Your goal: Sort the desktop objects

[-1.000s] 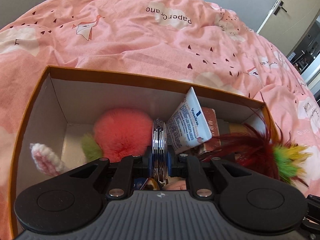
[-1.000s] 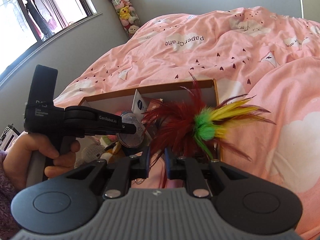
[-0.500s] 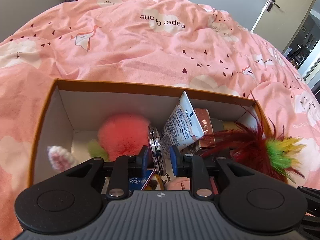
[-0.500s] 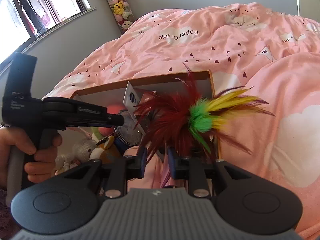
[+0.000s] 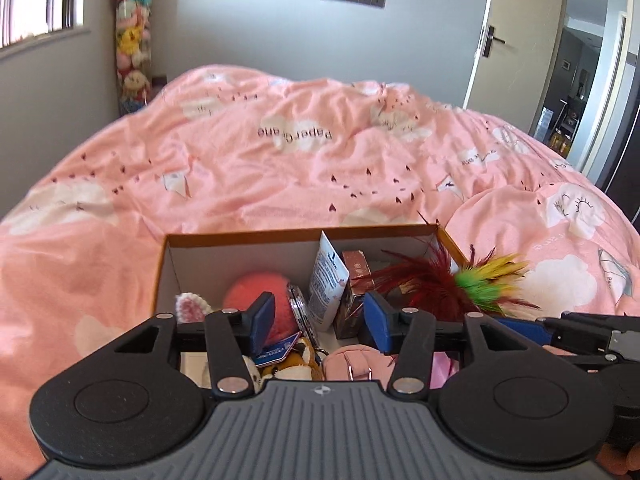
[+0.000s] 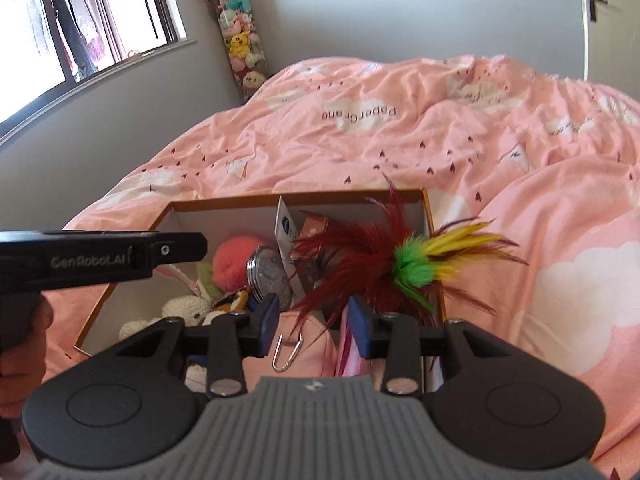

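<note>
An orange-rimmed cardboard box (image 5: 280,236) (image 6: 224,202) lies on the pink duvet, filled with small things. My left gripper (image 5: 320,320) (image 6: 192,246) hovers over its near side with jaws opening. A round silver compact (image 5: 298,310) (image 6: 266,276) stands free in the box below the gap, with neither pad touching it. My right gripper (image 6: 313,326) (image 5: 528,326) is at the box's right end, jaws also opening. A feather toy (image 6: 400,264) (image 5: 460,280) in dark red, green and yellow lies there. A few loose strands cross the gap, unpressed.
Inside the box are a pink pompom (image 5: 256,296), a white cream tube (image 5: 326,280), a small brown carton (image 5: 356,276), plush toys (image 6: 188,304) and a pink pouch (image 6: 292,356) with a metal clip. A hand (image 6: 24,344) holds the left gripper. The duvet (image 5: 300,168) surrounds the box.
Both grippers opened and drew back and up from the box. The left let go of the silver compact; the right let go of the feather toy, which stays at the box's right end.
</note>
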The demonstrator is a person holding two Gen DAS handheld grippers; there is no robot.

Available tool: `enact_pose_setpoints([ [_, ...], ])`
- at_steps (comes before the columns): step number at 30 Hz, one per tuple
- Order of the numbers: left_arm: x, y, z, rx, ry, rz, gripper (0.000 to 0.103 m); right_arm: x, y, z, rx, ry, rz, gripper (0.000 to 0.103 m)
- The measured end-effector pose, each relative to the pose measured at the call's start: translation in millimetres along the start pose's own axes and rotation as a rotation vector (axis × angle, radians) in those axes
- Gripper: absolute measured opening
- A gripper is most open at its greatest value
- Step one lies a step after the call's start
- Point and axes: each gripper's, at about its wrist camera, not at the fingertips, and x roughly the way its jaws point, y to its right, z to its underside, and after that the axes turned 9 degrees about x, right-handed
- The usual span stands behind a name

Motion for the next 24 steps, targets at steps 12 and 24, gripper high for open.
enact_pose_setpoints([
  [12,-30.1,21.7,29.5,0.053,0.064,-0.14,0.076,-21.8,-11.9,15.9,-0.082,0.089,0.044,0.062],
  [24,-16.5,27.5,54.9,0.06,-0.014,-0.237,0.085,-10.8,-3.0,41.3,-0.118,0.044,0.078,0.071],
])
